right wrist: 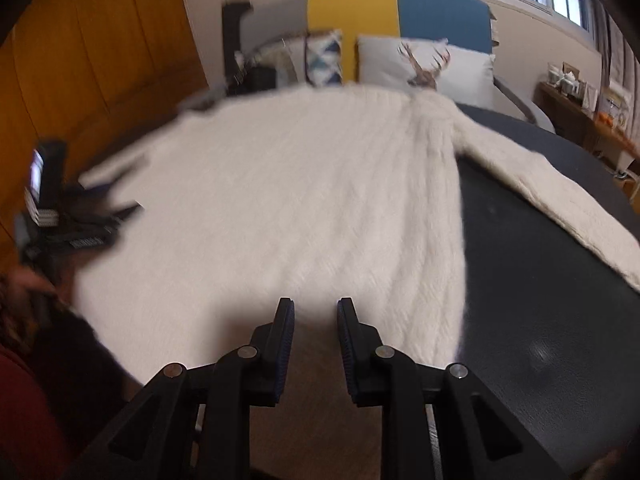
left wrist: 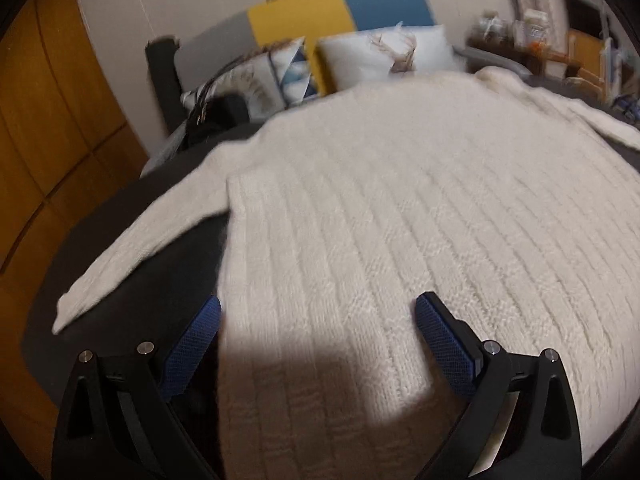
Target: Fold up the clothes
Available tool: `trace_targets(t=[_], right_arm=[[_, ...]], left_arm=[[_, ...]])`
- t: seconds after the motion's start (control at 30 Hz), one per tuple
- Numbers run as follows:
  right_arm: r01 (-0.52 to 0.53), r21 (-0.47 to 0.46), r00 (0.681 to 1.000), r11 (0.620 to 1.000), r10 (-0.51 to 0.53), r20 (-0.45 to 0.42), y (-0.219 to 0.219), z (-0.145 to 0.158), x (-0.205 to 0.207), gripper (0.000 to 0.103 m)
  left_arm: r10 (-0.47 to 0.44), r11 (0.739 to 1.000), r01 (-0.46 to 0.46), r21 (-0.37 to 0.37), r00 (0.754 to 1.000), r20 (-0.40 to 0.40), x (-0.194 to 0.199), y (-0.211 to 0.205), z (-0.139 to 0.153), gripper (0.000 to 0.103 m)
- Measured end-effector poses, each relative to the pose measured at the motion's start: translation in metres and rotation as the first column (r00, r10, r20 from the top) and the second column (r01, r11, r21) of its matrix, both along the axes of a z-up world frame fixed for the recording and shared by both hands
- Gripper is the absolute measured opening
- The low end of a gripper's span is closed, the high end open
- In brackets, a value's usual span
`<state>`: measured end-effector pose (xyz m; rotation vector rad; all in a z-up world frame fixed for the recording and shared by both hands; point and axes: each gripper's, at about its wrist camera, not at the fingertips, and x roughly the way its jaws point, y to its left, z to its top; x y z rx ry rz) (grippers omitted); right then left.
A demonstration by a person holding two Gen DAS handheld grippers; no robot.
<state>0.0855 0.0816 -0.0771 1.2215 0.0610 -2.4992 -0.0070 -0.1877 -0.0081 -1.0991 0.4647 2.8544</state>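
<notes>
A white knit sweater [left wrist: 360,208] is spread flat beneath the wide-open left gripper [left wrist: 318,314] and the narrowly parted, empty right gripper [right wrist: 315,314], its length running away toward the pillows [right wrist: 424,66].

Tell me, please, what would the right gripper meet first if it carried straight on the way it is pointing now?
Most likely the white knit sweater spread on the dark table: the right gripper hangs over its near hem, nothing between its narrowly parted jaws. Depth is hard to judge here.

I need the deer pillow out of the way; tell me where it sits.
The deer pillow leans against the yellow-and-blue headboard, just beyond the white sweater, right of the triangle-pattern cushion.
</notes>
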Motion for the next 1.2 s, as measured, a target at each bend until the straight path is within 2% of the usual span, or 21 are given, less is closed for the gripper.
trace_targets(t=[0.07,0.23,0.37,0.4,0.43,0.53,0.6,0.7,0.8,0.9,0.97,1.07,1.2], right_arm=[[0.035,-0.028,0.999,0.999,-0.035,-0.008,0.015,-0.003,0.004,0.022],[0.133,-0.068,0.991,0.989,-0.134,0.003,0.058,-0.007,0.02,0.02],[0.141,-0.143,0.989,0.98,-0.135,0.052,0.068,0.002,0.016,0.021],[0.143,-0.162,0.989,0.976,-0.134,0.065,0.07,0.004,0.015,0.021],[0.139,-0.18,0.99,0.974,-0.133,0.041,0.071,0.012,0.003,0.022],[0.125,-0.198,0.991,0.972,-0.131,-0.015,0.074,0.034,-0.043,0.022],[0.138,-0.131,0.99,0.982,-0.141,-0.017,0.07,0.041,-0.088,0.022],[0.139,-0.043,0.99,0.989,-0.14,-0.031,0.055,0.046,-0.148,0.022],[0.133,0.061,0.991,0.989,-0.132,-0.025,0.037,0.045,-0.201,0.022],[0.137,0.109,0.99,0.985,-0.141,0.032,0.026,0.029,-0.243,0.022],[0.133,0.118,0.983,0.984,-0.146,0.109,0.023,0.01,-0.252,0.022],[0.109,0.136,0.988,0.985,-0.122,0.096,0.022,-0.003,-0.233,0.022],[0.093,0.134,0.99,0.987,-0.106,0.096,0.031,-0.003,-0.181,0.022]], left_arm=[[-0.01,1.0,0.01,0.016,1.0,0.0,-0.001,-0.007,-0.004,0.103],[-0.011,0.99,0.003,0.142,0.998,0.055,-0.008,-0.025,-0.008,0.103],[-0.002,0.978,-0.024,0.208,0.992,0.128,-0.018,-0.027,0.0,0.102],[-0.009,0.974,-0.017,0.226,0.993,0.114,-0.021,-0.026,0.007,0.102],[-0.015,0.972,-0.007,0.236,0.996,0.092,-0.024,-0.023,0.015,0.102],[-0.041,0.979,0.037,0.199,0.999,0.017,-0.048,-0.001,0.033,0.102],[-0.071,0.987,0.071,0.143,0.997,-0.004,-0.07,0.026,0.035,0.102],[-0.076,0.996,0.074,0.041,0.996,0.043,-0.102,0.056,0.019,0.102],[-0.043,0.998,0.048,-0.051,0.993,0.106,-0.122,0.078,-0.003,0.102],[-0.019,0.995,0.028,-0.093,0.995,0.099,-0.121,0.086,-0.009,0.102],[-0.022,0.994,0.031,-0.103,0.996,0.089,-0.117,0.085,-0.01,0.102],[-0.021,0.996,0.029,-0.08,0.996,0.09,-0.114,0.08,-0.011,0.102],[-0.022,0.999,0.024,-0.021,0.993,0.117,-0.121,0.072,-0.012,0.103]])
